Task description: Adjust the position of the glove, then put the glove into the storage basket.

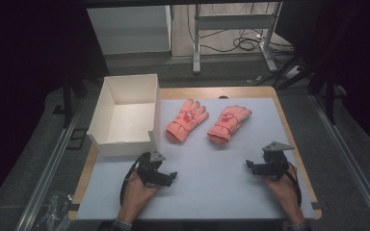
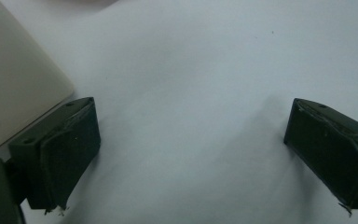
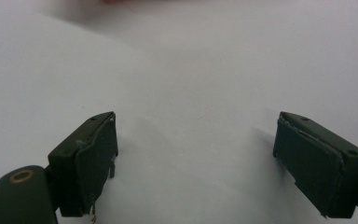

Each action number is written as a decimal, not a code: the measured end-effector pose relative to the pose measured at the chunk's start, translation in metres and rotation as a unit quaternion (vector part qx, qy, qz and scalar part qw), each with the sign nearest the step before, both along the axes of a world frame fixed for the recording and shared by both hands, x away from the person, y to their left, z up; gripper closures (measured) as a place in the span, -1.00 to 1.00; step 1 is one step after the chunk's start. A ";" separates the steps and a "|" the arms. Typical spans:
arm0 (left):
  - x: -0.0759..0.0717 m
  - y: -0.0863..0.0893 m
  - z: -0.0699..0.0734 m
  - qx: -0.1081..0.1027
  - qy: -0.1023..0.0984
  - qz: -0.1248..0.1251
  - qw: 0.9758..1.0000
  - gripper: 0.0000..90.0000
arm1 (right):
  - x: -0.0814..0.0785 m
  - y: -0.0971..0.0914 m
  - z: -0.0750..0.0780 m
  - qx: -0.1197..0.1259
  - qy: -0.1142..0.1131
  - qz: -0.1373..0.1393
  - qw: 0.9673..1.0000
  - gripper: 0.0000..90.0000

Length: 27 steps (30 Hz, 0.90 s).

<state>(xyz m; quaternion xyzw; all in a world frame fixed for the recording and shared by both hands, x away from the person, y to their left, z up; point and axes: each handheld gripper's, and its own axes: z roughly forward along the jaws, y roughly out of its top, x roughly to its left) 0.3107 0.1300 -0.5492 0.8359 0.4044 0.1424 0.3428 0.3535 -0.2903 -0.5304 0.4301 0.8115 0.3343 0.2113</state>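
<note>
Two orange-pink gloves lie on the white mat beyond my hands: one glove (image 1: pixel 187 120) nearer the box and a second glove (image 1: pixel 228 123) to its right, both flat with fingers pointing away. My left gripper (image 1: pixel 172 175) rests low on the mat near the front, below the box, jaws open (image 2: pixel 191 149) with bare mat between them. My right gripper (image 1: pixel 248 165) sits at the front right, also open (image 3: pixel 196 154) and holding nothing. Both grippers are well short of the gloves.
An open white cardboard box (image 1: pixel 125 139) stands at the mat's left edge, and its wall (image 2: pixel 14 79) fills the left side of the left gripper view. The wooden table edge (image 1: pixel 294 139) borders the mat. Table legs and cables lie on the floor behind.
</note>
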 end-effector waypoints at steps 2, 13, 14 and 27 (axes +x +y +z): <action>0.000 0.000 0.000 0.000 -0.001 0.001 1.000 -0.92 | 0.000 0.000 0.000 0.001 0.000 0.000 1.000 -0.69; -0.001 0.001 -0.001 -0.001 -0.003 -0.001 1.000 -0.92 | 0.001 0.000 0.000 -0.001 0.004 -0.001 1.000 -0.72; -0.001 0.001 -0.001 -0.002 -0.004 -0.001 1.000 -0.92 | 0.001 0.000 0.000 -0.001 0.004 -0.001 1.000 -0.72; -0.001 0.001 -0.001 -0.001 -0.003 -0.001 1.000 -0.92 | 0.000 0.001 0.005 0.001 0.009 -0.001 1.000 -0.43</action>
